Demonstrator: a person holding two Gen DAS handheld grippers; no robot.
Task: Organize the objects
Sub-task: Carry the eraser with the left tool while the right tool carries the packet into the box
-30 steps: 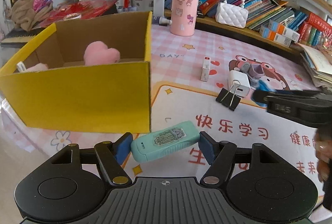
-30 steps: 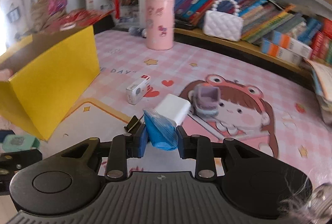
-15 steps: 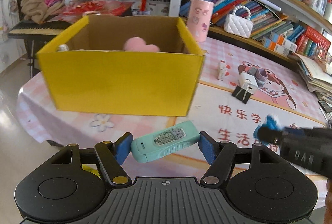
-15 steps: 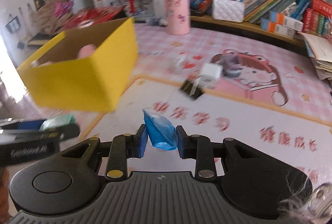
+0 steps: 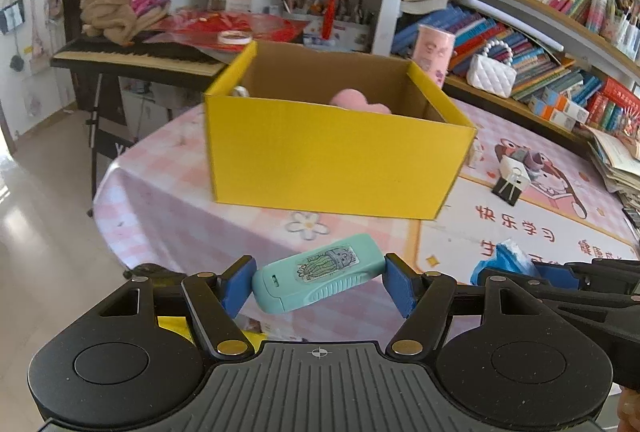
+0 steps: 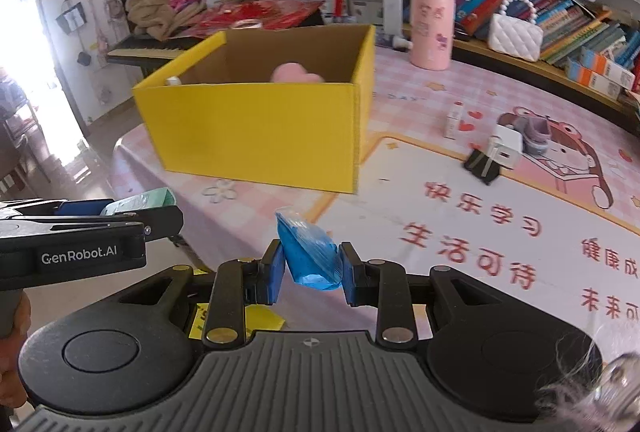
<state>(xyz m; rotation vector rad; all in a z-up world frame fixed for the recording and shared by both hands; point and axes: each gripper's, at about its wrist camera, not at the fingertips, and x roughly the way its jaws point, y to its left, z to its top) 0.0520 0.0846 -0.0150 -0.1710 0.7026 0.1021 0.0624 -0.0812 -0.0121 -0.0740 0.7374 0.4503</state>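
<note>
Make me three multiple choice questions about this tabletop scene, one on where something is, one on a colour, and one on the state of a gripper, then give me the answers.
1. Where is the pink heart-shaped plush?
A. Inside the yellow cardboard box
B. On the tablecloth beside the binder clip
C. Between the left gripper's fingers

2. What colour is the crinkled packet in the right gripper?
A. Red
B. Blue
C. White

3. What is the state of the left gripper?
A. Open and empty
B. Shut on a teal case with a cactus sticker
C. Shut on the pink cup

Answers:
1. A: the pink heart-shaped plush shows over the rim, inside the yellow cardboard box.
2. B: the packet squeezed in the right gripper is blue.
3. B: the left gripper has a pad at each end of the teal case, which is held off the table.
</note>
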